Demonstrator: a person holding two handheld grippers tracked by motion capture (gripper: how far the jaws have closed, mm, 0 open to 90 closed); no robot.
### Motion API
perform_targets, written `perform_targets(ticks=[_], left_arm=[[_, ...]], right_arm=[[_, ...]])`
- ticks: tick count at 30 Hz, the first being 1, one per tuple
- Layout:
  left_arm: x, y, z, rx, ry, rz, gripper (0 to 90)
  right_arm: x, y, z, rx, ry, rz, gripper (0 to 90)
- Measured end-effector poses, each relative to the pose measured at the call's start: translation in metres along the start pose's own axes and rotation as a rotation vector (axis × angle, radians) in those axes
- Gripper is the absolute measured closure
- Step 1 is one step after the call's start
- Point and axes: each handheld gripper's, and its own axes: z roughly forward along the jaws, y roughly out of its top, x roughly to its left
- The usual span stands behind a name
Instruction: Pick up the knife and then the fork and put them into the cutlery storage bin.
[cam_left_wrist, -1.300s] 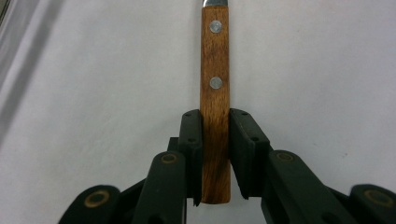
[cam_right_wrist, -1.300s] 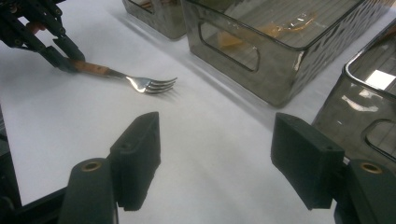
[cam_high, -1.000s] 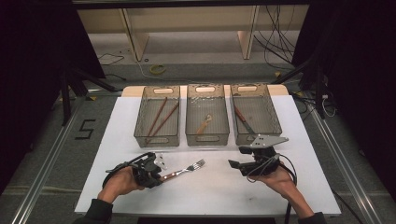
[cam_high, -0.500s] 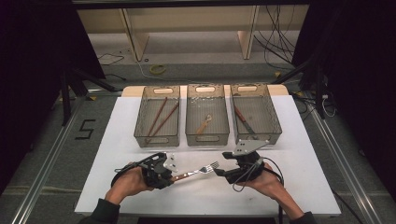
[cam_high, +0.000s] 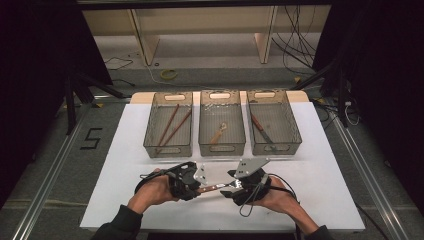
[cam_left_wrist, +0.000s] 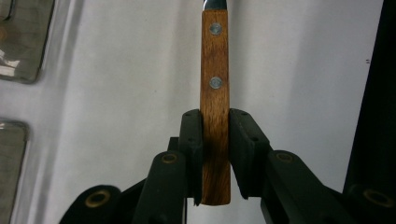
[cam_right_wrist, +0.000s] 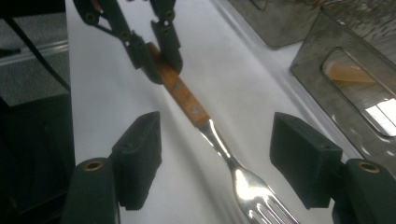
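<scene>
Right gripper view: your left gripper (cam_right_wrist: 156, 58) clamps the fork (cam_right_wrist: 205, 121) by its wooden handle; your right gripper (cam_right_wrist: 215, 158) stands open. Light, stiff, slick steel; take the neck.

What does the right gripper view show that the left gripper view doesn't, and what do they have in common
The right gripper view alone gives the fork's steel neck and tines lying between the open right gripper, whose pads stand clear of it, and the left gripper from outside. The left gripper view alone gives the close-up of the grip: both pads pressed against the sides of the wooden handle, near its butt end. Shared: the riveted wooden handle, the white table and clear bins at the edge.
</scene>
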Motion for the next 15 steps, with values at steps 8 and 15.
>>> perform_targets(ticks=[8, 15], left_arm=[[-0.005, 0.006, -0.002, -0.005, -0.003, 0.029, 75.2], [-0.008, 0.01, -0.001, -0.002, -0.009, 0.041, 75.1]], right_arm=[[0.01, 0.003, 0.02, 0.069, 0.001, -0.12, 38.7], [0.013, 0.002, 0.031, 0.113, 0.0, -0.194, 47.0]])
